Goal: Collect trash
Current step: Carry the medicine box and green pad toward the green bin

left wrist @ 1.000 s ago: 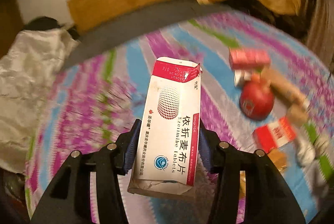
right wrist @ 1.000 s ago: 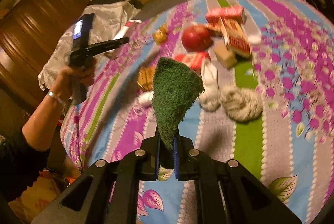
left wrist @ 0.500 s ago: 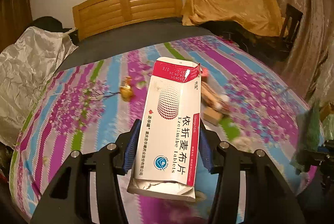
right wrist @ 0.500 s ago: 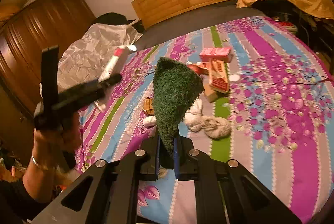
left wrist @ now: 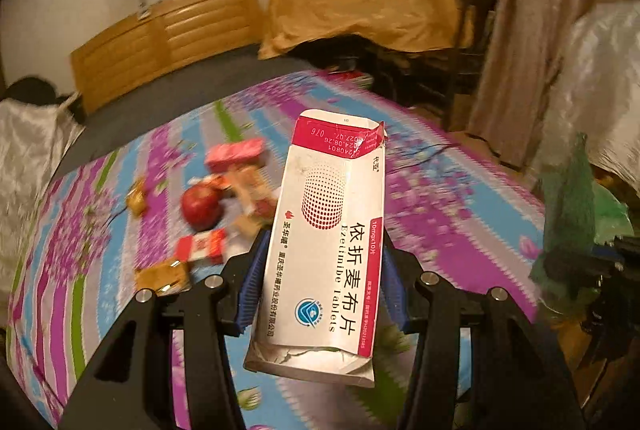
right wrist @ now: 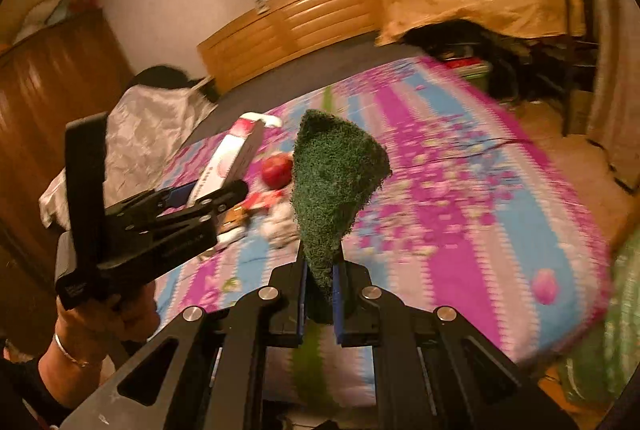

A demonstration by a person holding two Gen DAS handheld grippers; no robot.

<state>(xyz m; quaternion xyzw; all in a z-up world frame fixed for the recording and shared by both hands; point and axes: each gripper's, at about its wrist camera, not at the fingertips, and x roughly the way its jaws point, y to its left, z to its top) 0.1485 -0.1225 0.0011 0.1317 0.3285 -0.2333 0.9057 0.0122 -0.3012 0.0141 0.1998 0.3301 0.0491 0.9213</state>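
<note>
My left gripper (left wrist: pixel 320 282) is shut on a torn white and red tablet box (left wrist: pixel 328 230), held upright above the bed. My right gripper (right wrist: pixel 320 286) is shut on a green scouring pad (right wrist: pixel 332 185), also held in the air. The right wrist view shows the left gripper (right wrist: pixel 224 189) with the tablet box (right wrist: pixel 236 157) at the left. The left wrist view shows the green pad (left wrist: pixel 568 213) at the right edge. On the flowered bedspread (left wrist: pixel 440 197) lie a red apple (left wrist: pixel 200 203), red and white boxes (left wrist: pixel 234 151) and small brown wrappers (left wrist: pixel 162 276).
A green plastic bag (right wrist: pixel 616 330) hangs at the bed's right corner. A silver sheet (right wrist: pixel 148 125) covers the left side. A wooden headboard (left wrist: pixel 168 33) and a draped yellow cloth (left wrist: pixel 372 1) stand behind. A wardrobe (right wrist: pixel 52 101) is at left.
Both grippers have swung to the right and back from the bed, still holding their items. The trash pile now sits farther left, and the green bag has come into view at right.
</note>
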